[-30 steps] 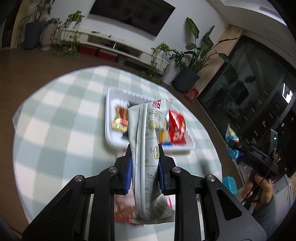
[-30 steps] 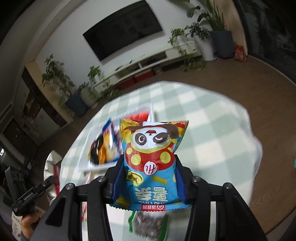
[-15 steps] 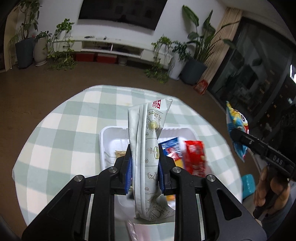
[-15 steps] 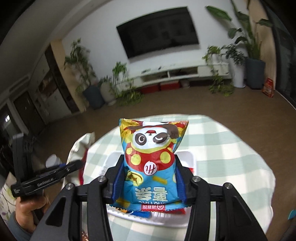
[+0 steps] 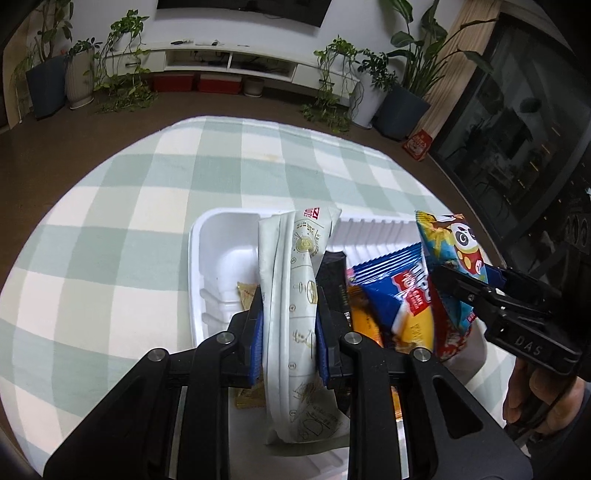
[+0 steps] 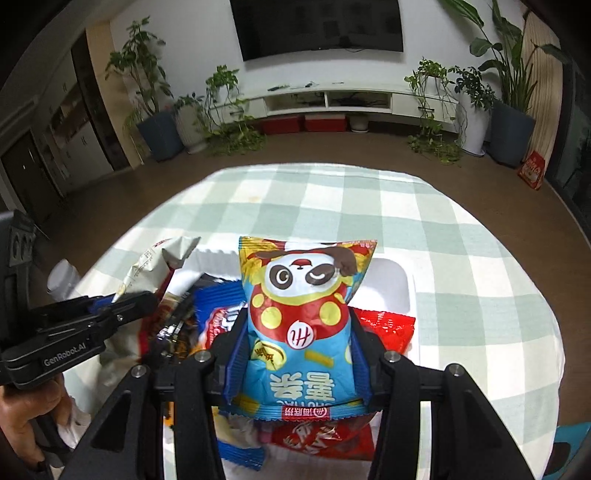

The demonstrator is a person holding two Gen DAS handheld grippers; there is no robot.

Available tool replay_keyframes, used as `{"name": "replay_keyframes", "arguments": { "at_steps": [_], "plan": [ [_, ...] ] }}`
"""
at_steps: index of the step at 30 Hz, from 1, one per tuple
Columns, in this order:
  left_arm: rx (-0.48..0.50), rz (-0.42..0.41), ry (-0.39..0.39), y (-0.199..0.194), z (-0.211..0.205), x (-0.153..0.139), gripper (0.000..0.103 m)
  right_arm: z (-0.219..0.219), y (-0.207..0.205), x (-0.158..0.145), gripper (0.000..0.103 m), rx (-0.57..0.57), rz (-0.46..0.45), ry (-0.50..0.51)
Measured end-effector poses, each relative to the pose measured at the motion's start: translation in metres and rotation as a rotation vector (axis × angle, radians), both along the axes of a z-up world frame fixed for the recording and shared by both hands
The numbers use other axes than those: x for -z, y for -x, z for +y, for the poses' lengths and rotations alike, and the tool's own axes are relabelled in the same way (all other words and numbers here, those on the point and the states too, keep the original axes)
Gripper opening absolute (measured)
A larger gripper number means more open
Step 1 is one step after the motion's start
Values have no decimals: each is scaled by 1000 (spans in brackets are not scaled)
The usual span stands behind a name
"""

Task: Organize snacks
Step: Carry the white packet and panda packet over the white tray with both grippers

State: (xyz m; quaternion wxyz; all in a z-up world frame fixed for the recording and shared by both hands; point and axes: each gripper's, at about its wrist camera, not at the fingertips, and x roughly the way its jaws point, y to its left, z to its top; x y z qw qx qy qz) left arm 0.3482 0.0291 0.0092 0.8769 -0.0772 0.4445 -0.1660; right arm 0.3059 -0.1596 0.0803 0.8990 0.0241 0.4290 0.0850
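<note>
Left wrist: left gripper (image 5: 289, 328) is pinching one white packet (image 5: 295, 295) over the white tray (image 5: 221, 236); "DAS" is showing on the other tool.
Right wrist: right gripper (image 6: 295, 354) is clamping one panda bag (image 6: 303, 314) above the tray; "GenRobot.AI" is readable.

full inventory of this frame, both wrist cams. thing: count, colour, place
tray: 1, white, on the table
tablecloth: 1, green-white check, covers round table
white packet: 1, white, held over tray
panda bag: 1, blue-red-yellow, held over tray
blue packet: 1, blue, in tray
red packet: 1, red, in tray, right side
TV: 1, black, on wall
left gripper: shut on white packet
right gripper: shut on panda bag
</note>
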Motion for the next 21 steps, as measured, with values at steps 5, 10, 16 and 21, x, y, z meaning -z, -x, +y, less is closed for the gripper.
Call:
{"name": "replay_keyframes", "arguments": {
  "at_steps": [5,10,16,21],
  "plan": [
    [0,6,-9,-4,2,11,21,12,0,10,51,-11,9,79],
    [8,12,-21,-6,-2,15,21,15,0,12,52,-12,7,107],
    [2,9,-35,-7,-5,16,24,16,1,12,55,-11,9,117],
    [-12,1,-38,-4,-3,13,59,16,3,10,59,-13,3,129]
  ]
}}
